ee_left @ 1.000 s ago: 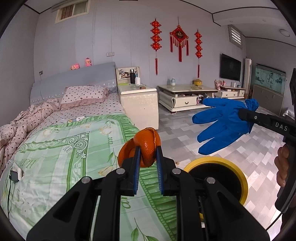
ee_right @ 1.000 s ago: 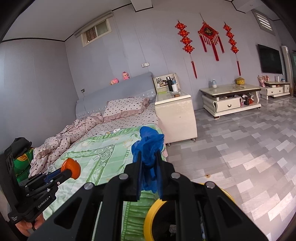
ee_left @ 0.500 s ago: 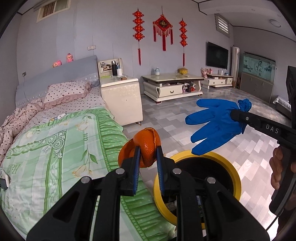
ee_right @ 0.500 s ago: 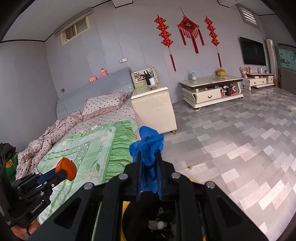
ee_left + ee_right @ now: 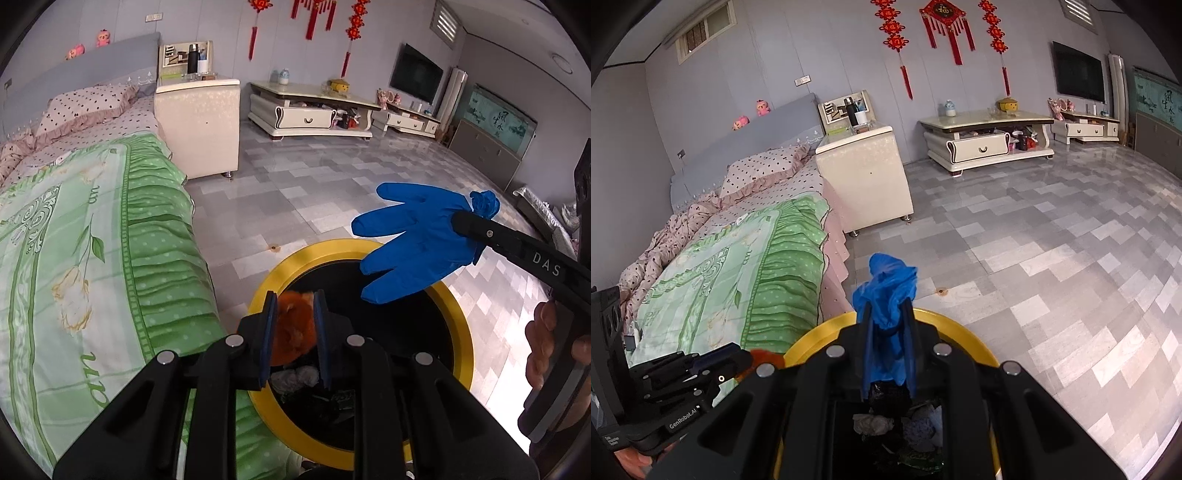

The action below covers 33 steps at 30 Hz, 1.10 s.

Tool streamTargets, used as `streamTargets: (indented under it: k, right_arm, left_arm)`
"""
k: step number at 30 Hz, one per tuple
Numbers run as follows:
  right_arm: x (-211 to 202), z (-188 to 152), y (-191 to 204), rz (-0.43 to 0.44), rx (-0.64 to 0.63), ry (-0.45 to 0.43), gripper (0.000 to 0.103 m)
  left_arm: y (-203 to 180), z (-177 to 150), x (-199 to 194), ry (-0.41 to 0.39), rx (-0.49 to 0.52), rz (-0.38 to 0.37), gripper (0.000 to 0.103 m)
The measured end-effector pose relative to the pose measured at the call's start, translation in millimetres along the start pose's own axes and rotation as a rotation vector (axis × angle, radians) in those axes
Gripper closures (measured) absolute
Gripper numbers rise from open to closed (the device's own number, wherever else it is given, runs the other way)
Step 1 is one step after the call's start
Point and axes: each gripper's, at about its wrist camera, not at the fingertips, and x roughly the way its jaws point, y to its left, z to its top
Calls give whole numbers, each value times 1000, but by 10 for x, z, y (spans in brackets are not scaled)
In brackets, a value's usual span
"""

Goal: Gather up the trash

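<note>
Grey floor tiles (image 5: 332,177) surround one yellow-rimmed trash bin (image 5: 458,314) beside the bed (image 5: 92,229). Above its opening, the left gripper (image 5: 293,332) pinches one crumpled orange peel (image 5: 295,328); the right gripper (image 5: 888,332) clamps one limp blue glove (image 5: 888,291).

Grey-tiled floor (image 5: 1052,236), bed (image 5: 738,258) (green-quilted), seemingly lilac walls.

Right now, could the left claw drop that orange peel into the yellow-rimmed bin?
Probably yes. The left claw holds the orange peel right over the bin's open mouth, with nothing between them. The blue glove in the right claw hangs off to one side.
</note>
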Motion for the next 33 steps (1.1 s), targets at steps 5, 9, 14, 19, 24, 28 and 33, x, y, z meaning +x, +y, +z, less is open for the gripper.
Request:
streamTargets:
  k: [5, 9, 14, 19, 24, 28, 33]
  right_arm:
    - [-25, -7, -36, 3, 27, 4, 90]
    - [-109, -8, -27, 10, 26, 1, 73]
    - [-267, -7, 28, -12, 20, -23, 61]
    - [-409, -15, 159, -21, -4, -40, 61]
    - [-480, -44, 432, 17, -38, -43, 61]
    - [-477, -82, 787, 80, -79, -28, 61]
    - [-457, -149, 1317, 166, -138, -10, 61]
  left_arm:
    - [79, 14, -27, -13, -12, -9, 81]
    - [86, 21, -202, -39, -22, -11, 67]
    - [175, 12, -427, -76, -43, -2, 54]
    - [368, -42, -703, -112, -75, 22, 51]
    - [663, -139, -1025, -148, -123, 75, 51]
    - [944, -256, -1293, -170, -158, 142, 51]
    - [1311, -438, -1657, -199, -204, 228, 51]
